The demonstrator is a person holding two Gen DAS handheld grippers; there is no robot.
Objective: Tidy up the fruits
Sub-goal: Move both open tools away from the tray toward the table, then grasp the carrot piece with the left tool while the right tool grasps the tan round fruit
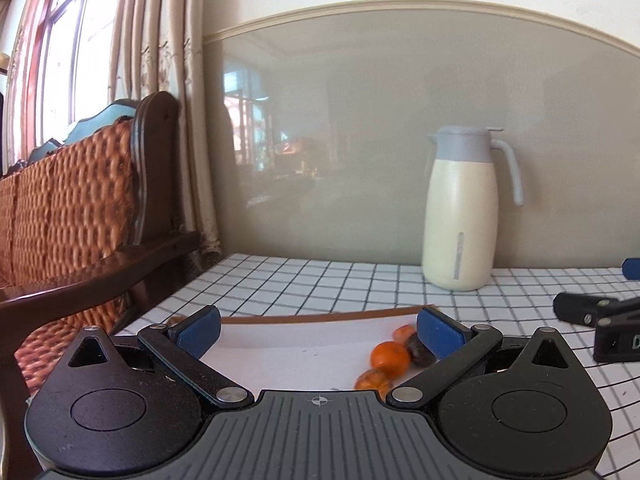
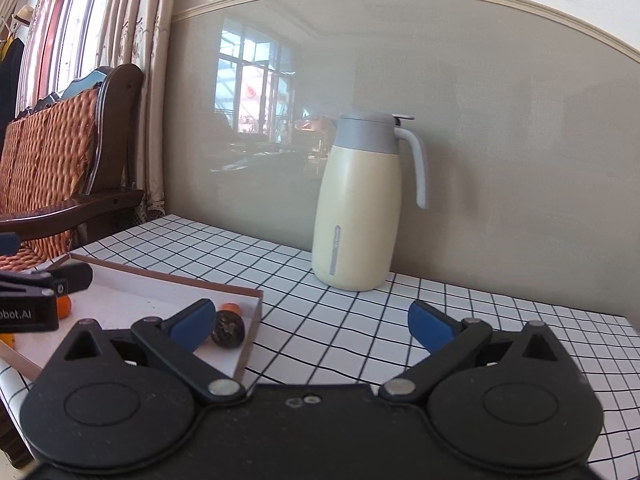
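Observation:
A shallow white tray with a brown rim (image 1: pixel 304 344) (image 2: pixel 168 292) lies on the checked tablecloth. In it are small orange fruits (image 1: pixel 390 356) and a dark round fruit (image 1: pixel 418 354) (image 2: pixel 227 329), with another orange one behind it (image 2: pixel 230 308). My left gripper (image 1: pixel 318 334) is open and empty, hovering over the tray with the fruits near its right finger. My right gripper (image 2: pixel 310 326) is open and empty, over the tray's right edge and the cloth beside it. The left gripper shows in the right wrist view (image 2: pixel 36 292), with an orange fruit (image 2: pixel 63 306) beside it.
A cream and grey thermos jug (image 1: pixel 464 212) (image 2: pixel 360 204) stands on the table near the grey wall. A wooden bench with a woven orange back (image 1: pixel 68 208) (image 2: pixel 52 168) stands left of the table, by the curtains. The right gripper shows in the left wrist view (image 1: pixel 600 324).

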